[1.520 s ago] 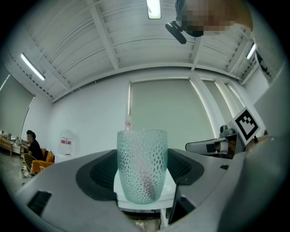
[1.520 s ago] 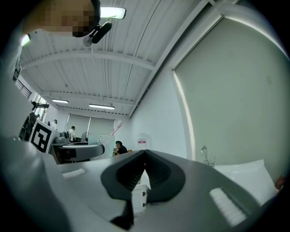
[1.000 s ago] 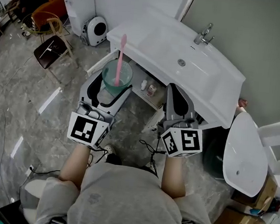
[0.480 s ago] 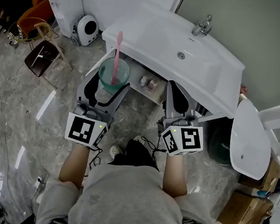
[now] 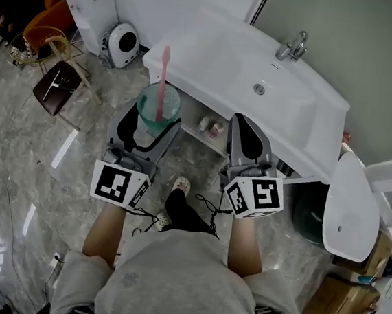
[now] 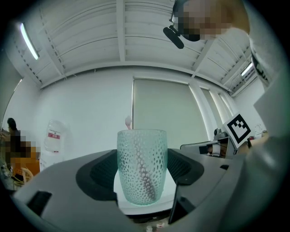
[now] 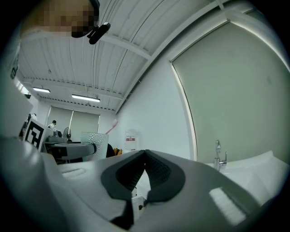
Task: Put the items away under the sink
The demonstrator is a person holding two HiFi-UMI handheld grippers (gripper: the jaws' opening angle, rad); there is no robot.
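Observation:
My left gripper (image 5: 155, 120) is shut on a teal textured cup (image 5: 158, 108) (image 6: 142, 165) that holds a pink toothbrush (image 5: 164, 74). It hangs upright in front of the white sink (image 5: 303, 122), just left of the open shelf (image 5: 204, 138) beneath the basin. My right gripper (image 5: 246, 126) (image 7: 145, 156) is shut with nothing in it, beside the cup and below the sink's front edge. A few small bottles (image 5: 210, 126) stand on the shelf under the sink.
A faucet (image 5: 293, 45) stands at the back of the basin. A white toilet lid (image 5: 346, 212) is at the right, cardboard boxes (image 5: 337, 301) below it. A wooden chair (image 5: 58, 81) and a round white appliance (image 5: 119, 42) sit on the marble floor at left.
The view has shifted a little, with the sink nearer. The left gripper still carries the cup and toothbrush, slightly closer to the shelf. My foot has stepped forward.

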